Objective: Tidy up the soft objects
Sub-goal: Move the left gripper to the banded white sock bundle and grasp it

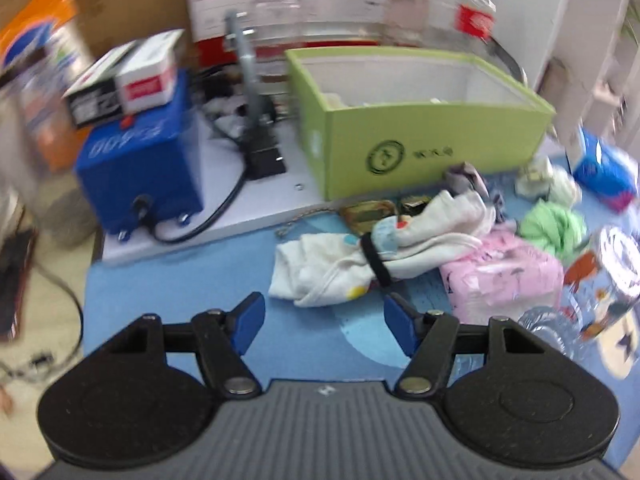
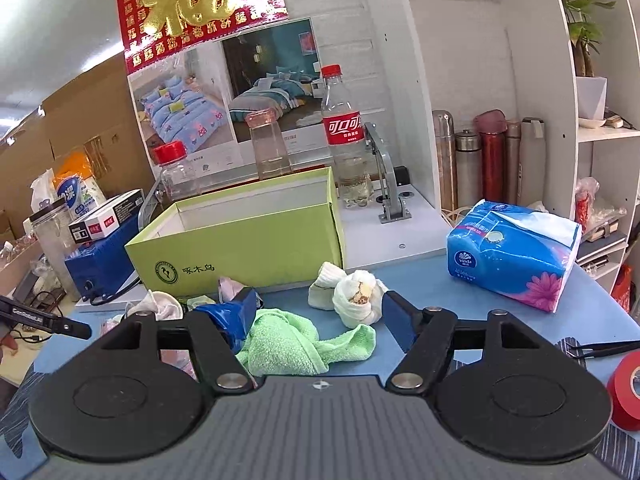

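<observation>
A: Where are the soft things?

B: Spread on the blue mat [image 1: 192, 280] in front of the open light-green cardboard box [image 1: 420, 136]. A white printed cloth bundle bound with a black band [image 1: 360, 256] lies ahead of the left gripper [image 1: 324, 322], overlapping a pink plastic-wrapped pack [image 1: 504, 276].

A: And that gripper?

B: Its blue-padded jaws stand parted over bare mat, holding nothing.

A: The right one?

B: The right gripper [image 2: 318, 320] is parted too. A crumpled green terry towel [image 2: 296, 344] lies between and below its fingers; I see no pad pressing it. A rolled white sock ball [image 2: 358, 298] sits just beyond, by the right finger, and a blue tissue pack [image 2: 516, 256] lies well to the right
</observation>
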